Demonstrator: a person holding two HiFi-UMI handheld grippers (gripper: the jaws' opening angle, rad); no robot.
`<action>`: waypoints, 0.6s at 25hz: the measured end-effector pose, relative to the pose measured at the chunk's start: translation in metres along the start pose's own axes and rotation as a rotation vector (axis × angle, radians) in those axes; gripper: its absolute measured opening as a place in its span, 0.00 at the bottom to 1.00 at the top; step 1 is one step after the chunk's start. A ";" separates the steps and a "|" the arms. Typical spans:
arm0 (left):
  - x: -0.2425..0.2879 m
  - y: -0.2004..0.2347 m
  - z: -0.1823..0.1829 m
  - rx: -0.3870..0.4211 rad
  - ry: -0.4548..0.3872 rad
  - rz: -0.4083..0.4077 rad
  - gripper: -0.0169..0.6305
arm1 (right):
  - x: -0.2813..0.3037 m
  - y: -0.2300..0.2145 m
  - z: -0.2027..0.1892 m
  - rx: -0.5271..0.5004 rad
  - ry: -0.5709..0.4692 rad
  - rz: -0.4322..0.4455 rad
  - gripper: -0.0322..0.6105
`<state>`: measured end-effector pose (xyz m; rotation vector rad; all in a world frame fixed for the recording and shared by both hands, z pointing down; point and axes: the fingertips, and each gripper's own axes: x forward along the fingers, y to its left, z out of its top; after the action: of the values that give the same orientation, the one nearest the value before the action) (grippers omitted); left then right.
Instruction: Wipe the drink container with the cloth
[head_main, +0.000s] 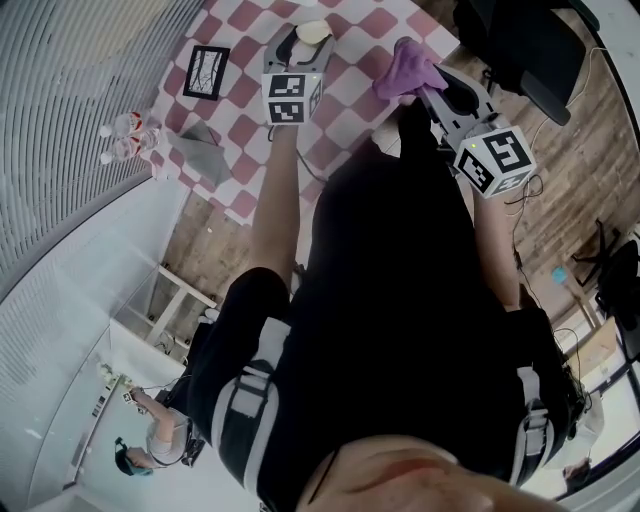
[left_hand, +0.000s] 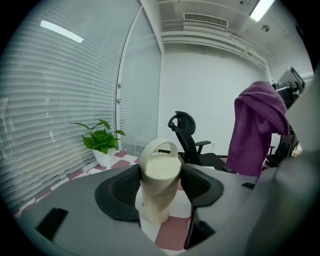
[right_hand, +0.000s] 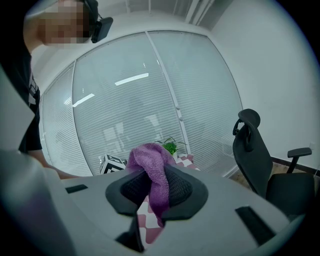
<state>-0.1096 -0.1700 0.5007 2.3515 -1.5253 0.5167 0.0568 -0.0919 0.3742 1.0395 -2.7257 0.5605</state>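
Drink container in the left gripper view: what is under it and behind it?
Under the drink container lies a checked tablecloth; the spot below its base is covered. Behind it stands a black office chair, its lower part hidden.

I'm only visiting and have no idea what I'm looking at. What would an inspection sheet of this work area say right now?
Surface: table with a red-and-white checked cover.
Job's things: cream drink container upright on the table; purple cloth held up off it.
Clutter: black-framed panel, grey folded cloth, small bottles, potted plant.
Tongs: left tongs closed against the container's sides; right tongs clamped on the cloth.
Cables: thin lead on the table by the left arm; loose cables on the floor.
Surroundings: window blinds, black office chair, wooden floor.
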 end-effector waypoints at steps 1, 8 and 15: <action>0.000 0.000 0.000 0.000 0.004 -0.002 0.45 | 0.000 0.000 0.001 0.001 -0.001 0.000 0.19; -0.001 0.004 -0.001 -0.051 0.032 -0.012 0.45 | 0.001 0.002 0.001 -0.003 -0.006 -0.003 0.19; -0.015 0.011 -0.005 -0.352 0.038 -0.060 0.44 | 0.001 0.000 -0.001 0.005 -0.006 0.000 0.19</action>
<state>-0.1253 -0.1604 0.4990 2.0959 -1.3941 0.2513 0.0561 -0.0922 0.3750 1.0441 -2.7307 0.5650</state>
